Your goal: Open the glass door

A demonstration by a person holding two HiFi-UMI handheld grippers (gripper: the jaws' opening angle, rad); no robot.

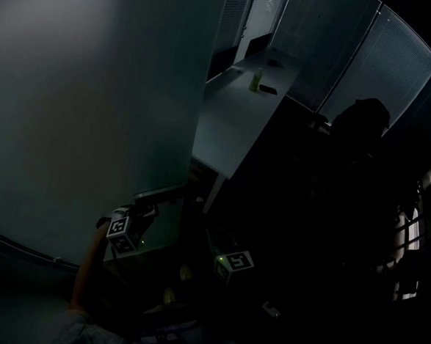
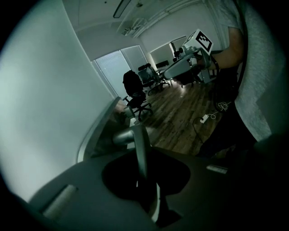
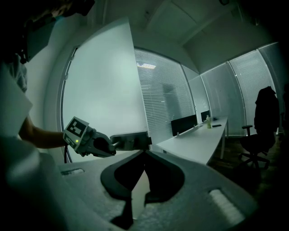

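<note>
A dim office. The frosted glass door fills the left half of my head view as a tall pale panel. Its free edge runs down the middle of the frame, and the room shows past it.

My left gripper reaches up to the door's edge at about mid-height. Its jaws are clamped on the handle, a metal lever that runs straight down between them in the left gripper view. From the right gripper view I see the same grip side-on, with the marker cube nearest the camera and the jaws closed over the handle's end.

My right gripper hangs free below and to the right of the left one, well apart from the door. Its jaws are together at the tips and nothing is between them.

Beyond the door's edge a long white desk stretches away, with a small bottle near its far end. A dark office chair stands at the right. Window blinds line the far wall. The left gripper view shows a wooden floor and my grey-shirted torso at the right edge.
</note>
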